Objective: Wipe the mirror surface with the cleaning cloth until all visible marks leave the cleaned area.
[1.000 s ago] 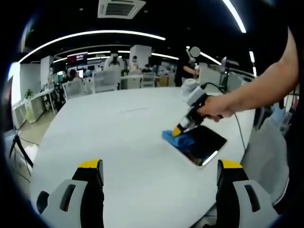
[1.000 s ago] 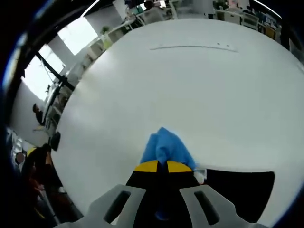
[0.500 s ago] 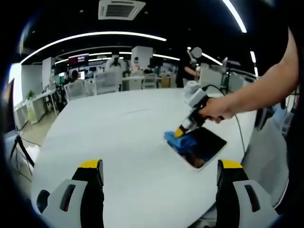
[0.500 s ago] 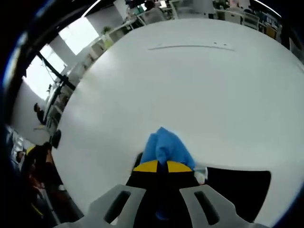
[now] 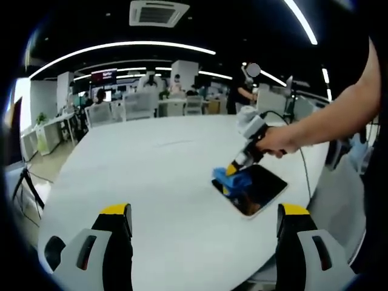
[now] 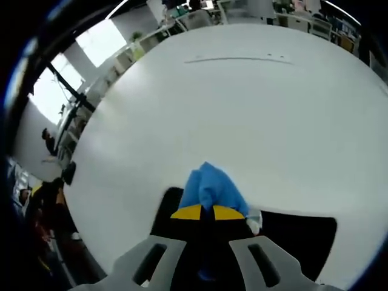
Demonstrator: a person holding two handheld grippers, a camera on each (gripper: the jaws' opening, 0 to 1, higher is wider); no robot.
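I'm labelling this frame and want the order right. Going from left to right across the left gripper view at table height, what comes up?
Bare white table → blue cleaning cloth, held in the right gripper → dark mirror lying flat → the person's hand and arm reaching in from the right.

In the right gripper view the right gripper (image 6: 203, 213) covers the middle of the mirror (image 6: 297, 239), whose near side runs off the bottom edge. The jaws hide part of the cloth (image 6: 209, 188). In the left gripper view any marks on the mirror (image 5: 257, 188) are too small to tell. The far desk (image 5: 151, 176) edge blurs.
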